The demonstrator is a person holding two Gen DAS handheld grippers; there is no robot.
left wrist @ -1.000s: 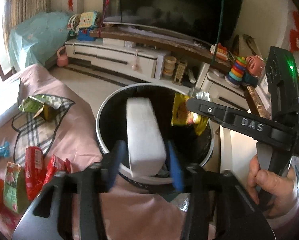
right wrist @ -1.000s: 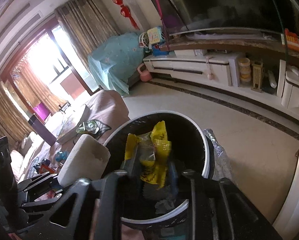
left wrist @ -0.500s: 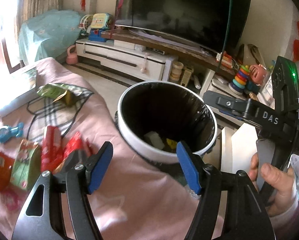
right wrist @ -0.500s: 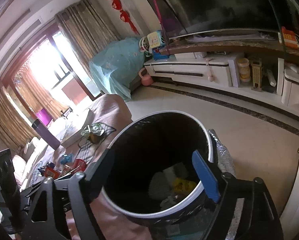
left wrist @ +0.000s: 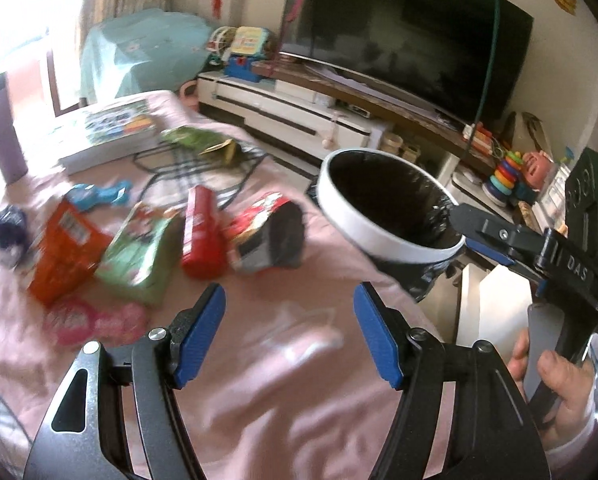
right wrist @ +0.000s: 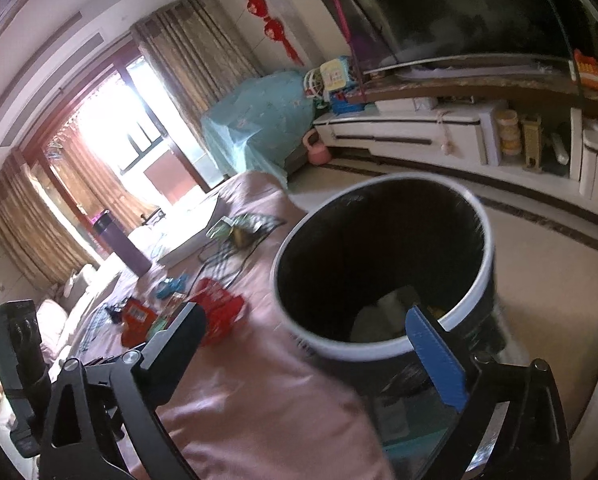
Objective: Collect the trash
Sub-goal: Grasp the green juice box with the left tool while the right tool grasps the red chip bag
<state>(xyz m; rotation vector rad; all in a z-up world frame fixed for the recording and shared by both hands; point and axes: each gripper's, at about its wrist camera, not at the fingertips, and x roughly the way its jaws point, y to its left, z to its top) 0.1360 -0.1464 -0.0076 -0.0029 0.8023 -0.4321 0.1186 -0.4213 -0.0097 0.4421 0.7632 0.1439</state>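
A white-rimmed trash bin [left wrist: 383,236] with a black liner stands beside the pink-covered table [left wrist: 283,360]; it also shows in the right wrist view [right wrist: 475,296], with a white block [right wrist: 383,316] and a yellow wrapper inside. My left gripper [left wrist: 289,336] is open and empty above the pink cloth. My right gripper [right wrist: 315,352] is open and empty over the bin's near rim. Wrappers lie on the cloth: a red packet [left wrist: 199,236], a red-and-grey bag [left wrist: 267,236], a green packet [left wrist: 139,256], an orange packet [left wrist: 65,248].
A book stack [left wrist: 107,132], a green wrapper [left wrist: 191,138], a blue toy [left wrist: 99,194] and a purple flask [left wrist: 3,128] are at the table's far side. A TV cabinet [left wrist: 299,116] with toys runs behind. White furniture [left wrist: 491,312] stands right of the bin.
Both grippers opened and dropped the white block and the yellow wrapper into the bin. The left gripper has since swung left, back over the table.
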